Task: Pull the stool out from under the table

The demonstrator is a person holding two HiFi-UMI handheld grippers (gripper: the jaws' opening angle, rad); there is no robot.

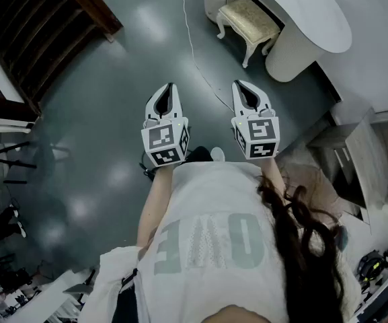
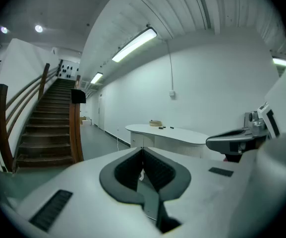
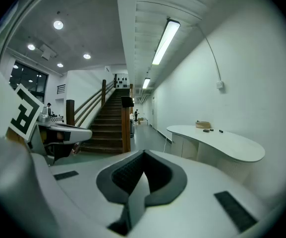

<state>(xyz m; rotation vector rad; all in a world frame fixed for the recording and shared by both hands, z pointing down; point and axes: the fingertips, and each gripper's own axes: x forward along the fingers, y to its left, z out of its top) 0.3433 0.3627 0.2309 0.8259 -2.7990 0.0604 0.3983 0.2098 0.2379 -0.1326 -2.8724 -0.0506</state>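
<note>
Left tongs pressed shut, nothing between the jaws. Right tongs same: jaws together, empty. Both are held side by side in front of the person, pointing slightly downward over the grey floor, and neither touches anything. The cream cushioned stool with white legs stands ahead of the tongs and to the right, well apart from them, with its far side tucked under the edge of the curved white desk. A thin cable runs across the floor just left of the stool. A wooden staircase is far left.
</note>
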